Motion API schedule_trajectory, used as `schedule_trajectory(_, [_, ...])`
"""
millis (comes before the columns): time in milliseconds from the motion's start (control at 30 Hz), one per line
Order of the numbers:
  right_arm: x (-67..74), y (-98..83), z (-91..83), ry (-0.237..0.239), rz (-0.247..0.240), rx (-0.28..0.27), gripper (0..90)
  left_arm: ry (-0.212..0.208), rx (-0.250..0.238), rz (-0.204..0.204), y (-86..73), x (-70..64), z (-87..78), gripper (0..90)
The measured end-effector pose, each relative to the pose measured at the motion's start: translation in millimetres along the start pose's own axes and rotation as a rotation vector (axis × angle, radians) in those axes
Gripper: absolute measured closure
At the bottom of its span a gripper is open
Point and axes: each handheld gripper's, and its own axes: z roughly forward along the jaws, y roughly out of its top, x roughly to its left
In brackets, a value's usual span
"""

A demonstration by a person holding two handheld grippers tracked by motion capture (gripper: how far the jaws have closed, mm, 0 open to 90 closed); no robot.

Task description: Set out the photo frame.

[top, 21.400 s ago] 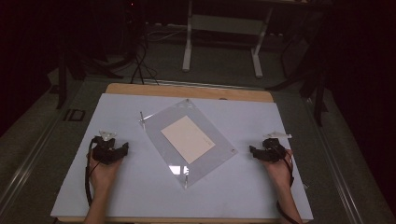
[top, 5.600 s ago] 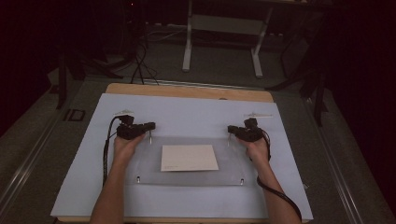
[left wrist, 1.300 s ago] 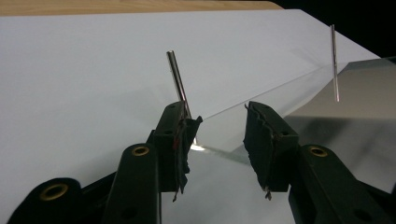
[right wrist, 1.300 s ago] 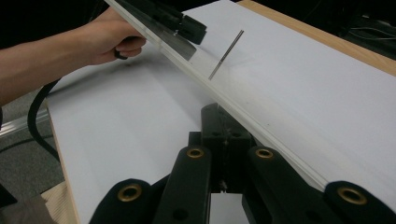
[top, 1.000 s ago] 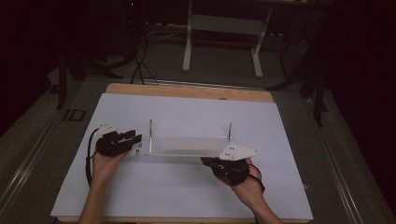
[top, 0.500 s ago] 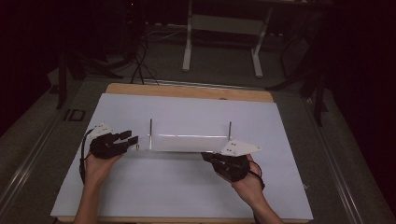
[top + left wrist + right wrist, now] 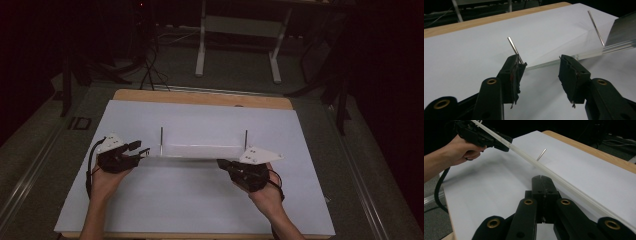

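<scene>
A dark room is seen beyond the tabletop (image 7: 150, 97), which is covered by a white sheet (image 7: 200, 200). The clear acrylic frame (image 7: 202, 150) is raised between both tools. The left tool (image 7: 540, 70), just opening, straddles its corner unpressed; the right tool (image 7: 543, 185) is closed, with the frame's edge beside it.

A clear acrylic panel (image 7: 202, 150) is standing on the white sheet (image 7: 200, 200) near the table's middle, running from nine o'clock to three o'clock. Two metal pins (image 7: 161, 136) are rising at its eleven and one o'clock corners. The left gripper (image 7: 141, 151) is sitting at the panel's nine o'clock end, the right gripper (image 7: 223, 164) at its five o'clock. The wooden tabletop edge (image 7: 200, 98) is lying at the sheet's twelve o'clock.
</scene>
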Motion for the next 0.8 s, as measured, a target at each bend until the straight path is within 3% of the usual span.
schedule_trajectory(200, [-2.0, 2.0, 0.4, -0.004, 0.007, -0.006, 90.0, -0.031, -0.005, 0.016, 0.3, -1.7, -4.1, 57.9])
schedule_trajectory(367, [-3.5, 4.1, 1.0, -0.007, 0.009, -0.011, 90.0, -0.037, -0.005, 0.029, 0.1, -2.8, -5.7, 54.2])
schedule_trajectory(667, [-5.7, 6.7, 0.9, -0.011, 0.015, -0.019, 90.0, -0.062, -0.009, 0.113, 9.3, -17.9, 0.6, 47.4])
schedule_trajectory(800, [-7.0, 8.0, 0.2, -0.013, 0.017, -0.024, 90.0, -0.076, -0.029, 0.123, 13.1, -23.5, 4.9, 45.5])
